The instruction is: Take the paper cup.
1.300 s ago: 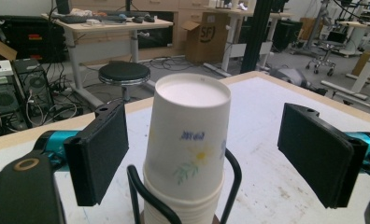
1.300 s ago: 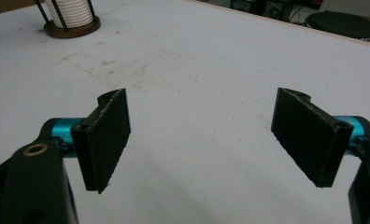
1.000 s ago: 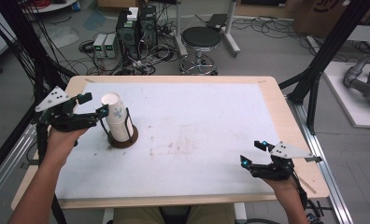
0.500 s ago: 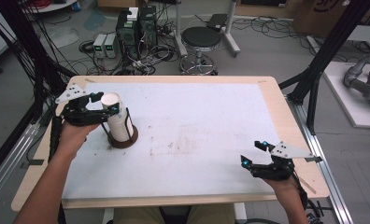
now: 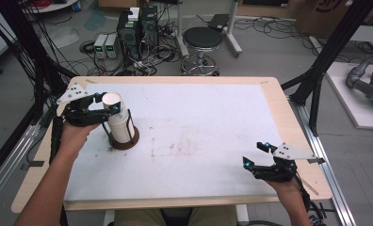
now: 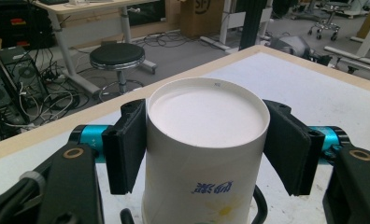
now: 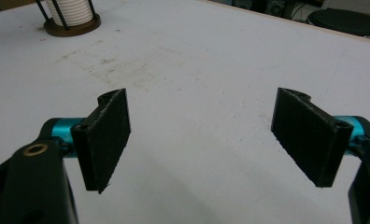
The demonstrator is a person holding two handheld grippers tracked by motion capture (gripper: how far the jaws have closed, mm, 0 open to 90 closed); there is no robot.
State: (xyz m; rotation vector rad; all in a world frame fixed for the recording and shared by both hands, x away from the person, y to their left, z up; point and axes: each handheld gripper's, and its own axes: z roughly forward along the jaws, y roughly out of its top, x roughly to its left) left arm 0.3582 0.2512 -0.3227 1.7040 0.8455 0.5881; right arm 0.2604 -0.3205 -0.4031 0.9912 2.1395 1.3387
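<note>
Two black pads of the left claw (image 6: 206, 149) have just been closing and now pinch the top white paper cup (image 6: 204, 158) of an upturned stack standing in the brown round wire-post holder (image 5: 124, 140). The cup's long axis is upright, with its closed base up. Squeezing too hard could crush its thin wall; a slanted lift might snag the posts or drag a second cup. Well apart from the holder, the right claw (image 5: 254, 155) is spread, empty, over the white table (image 5: 213, 122).

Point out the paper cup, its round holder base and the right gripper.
paper cup (image 6: 206, 116), left gripper view, upturned bottom.
holder base (image 5: 124, 142), high view, brown rim.
right gripper (image 7: 199, 140), right gripper view, between its jaws.
</note>
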